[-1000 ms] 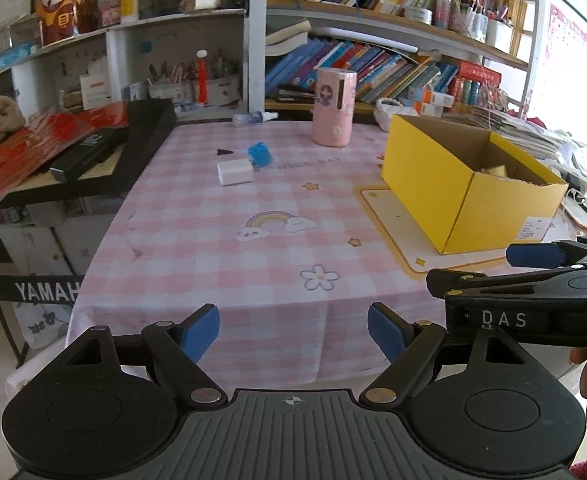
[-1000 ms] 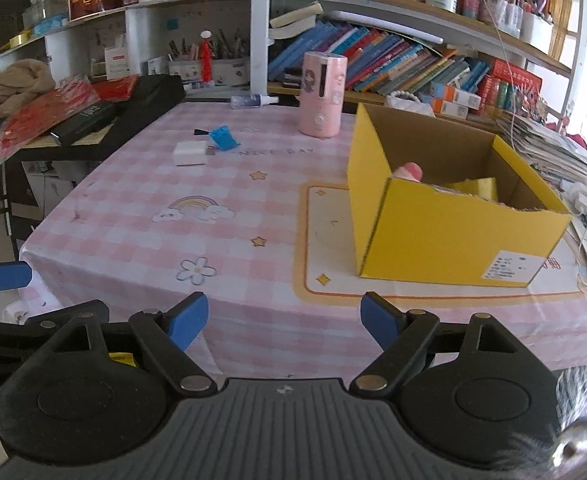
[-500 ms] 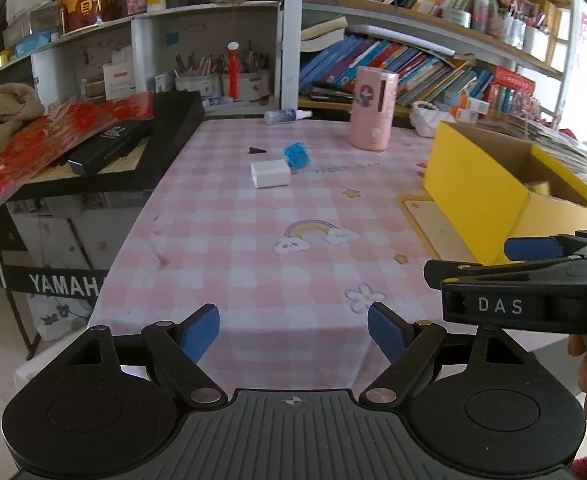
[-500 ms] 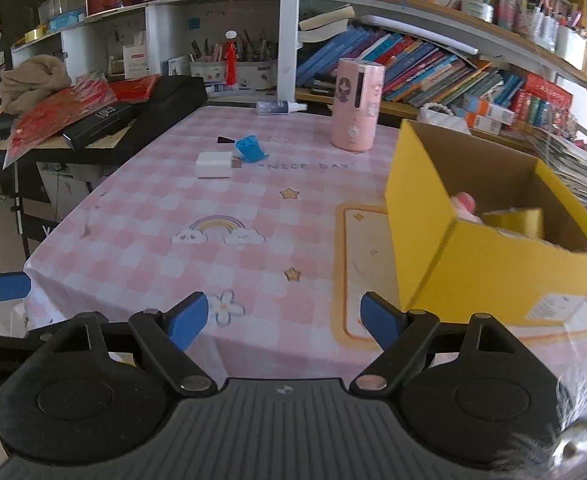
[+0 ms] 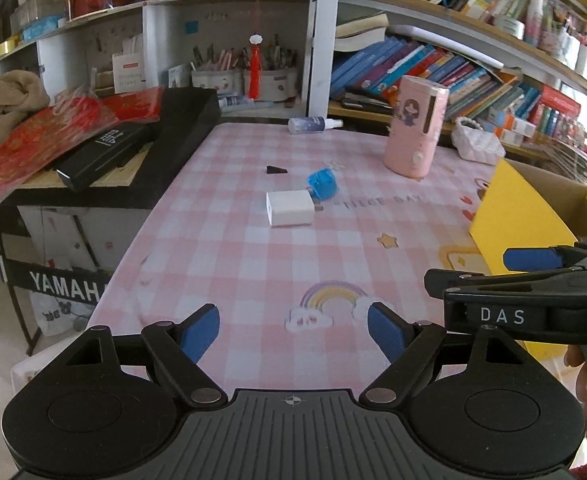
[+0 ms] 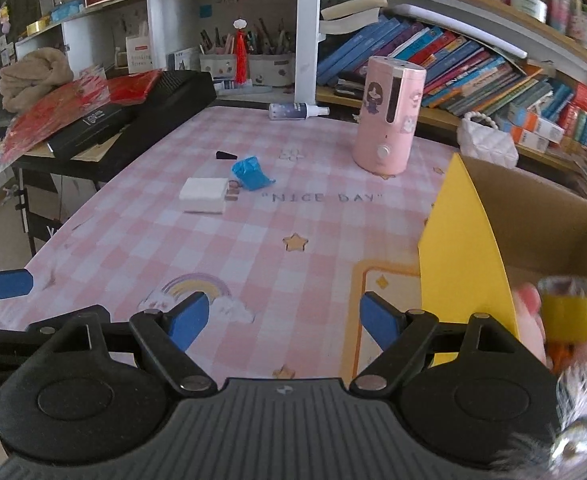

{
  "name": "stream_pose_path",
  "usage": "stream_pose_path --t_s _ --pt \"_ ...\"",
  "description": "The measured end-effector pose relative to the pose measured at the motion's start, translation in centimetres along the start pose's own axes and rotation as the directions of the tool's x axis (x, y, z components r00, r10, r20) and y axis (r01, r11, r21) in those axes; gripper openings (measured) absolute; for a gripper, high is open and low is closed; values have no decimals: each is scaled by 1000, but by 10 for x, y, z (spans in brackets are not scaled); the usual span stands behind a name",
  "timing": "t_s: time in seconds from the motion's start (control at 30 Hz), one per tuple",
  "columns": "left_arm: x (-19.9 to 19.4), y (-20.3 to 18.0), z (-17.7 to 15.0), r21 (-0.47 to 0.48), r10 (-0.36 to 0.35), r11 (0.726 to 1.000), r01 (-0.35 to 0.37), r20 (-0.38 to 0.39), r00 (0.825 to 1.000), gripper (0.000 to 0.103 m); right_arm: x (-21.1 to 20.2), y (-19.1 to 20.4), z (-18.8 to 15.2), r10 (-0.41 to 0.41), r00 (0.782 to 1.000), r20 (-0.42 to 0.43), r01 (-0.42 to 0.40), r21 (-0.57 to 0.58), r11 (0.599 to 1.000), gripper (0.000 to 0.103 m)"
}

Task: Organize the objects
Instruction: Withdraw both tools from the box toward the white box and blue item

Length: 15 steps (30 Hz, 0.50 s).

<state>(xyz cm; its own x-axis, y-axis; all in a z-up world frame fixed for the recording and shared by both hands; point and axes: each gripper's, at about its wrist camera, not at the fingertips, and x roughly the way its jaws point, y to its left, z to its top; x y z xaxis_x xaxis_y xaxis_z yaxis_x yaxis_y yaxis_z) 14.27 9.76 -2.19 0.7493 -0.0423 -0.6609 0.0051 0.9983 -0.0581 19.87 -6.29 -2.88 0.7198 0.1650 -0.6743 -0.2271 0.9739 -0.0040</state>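
Tabletop in pink-checked cloth carries an open yellow cardboard box at its right edge, a white rectangular charger block and a crumpled blue wrapper touching it mid-table. Left gripper and right gripper hang wide, empty; grabbing one may drag both.

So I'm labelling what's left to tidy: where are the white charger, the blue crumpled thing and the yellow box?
white charger [image 5: 289, 208], left wrist view, top face.
blue crumpled thing [image 6: 250, 173], right wrist view, its middle.
yellow box [image 6: 463, 256], right wrist view, near outer wall.
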Motion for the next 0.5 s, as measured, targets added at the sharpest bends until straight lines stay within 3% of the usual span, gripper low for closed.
stream_pose_path --t_s 0.23,0.5 --pt "37 -1 24 -29 35 999 -36 -27 999 84 38 -17 31 29 999 -15 -29 20 999 81" --pt "84 -4 58 -23 68 997 -69 -27 997 84 73 -26 83 63 998 23 -64 50 997 81"
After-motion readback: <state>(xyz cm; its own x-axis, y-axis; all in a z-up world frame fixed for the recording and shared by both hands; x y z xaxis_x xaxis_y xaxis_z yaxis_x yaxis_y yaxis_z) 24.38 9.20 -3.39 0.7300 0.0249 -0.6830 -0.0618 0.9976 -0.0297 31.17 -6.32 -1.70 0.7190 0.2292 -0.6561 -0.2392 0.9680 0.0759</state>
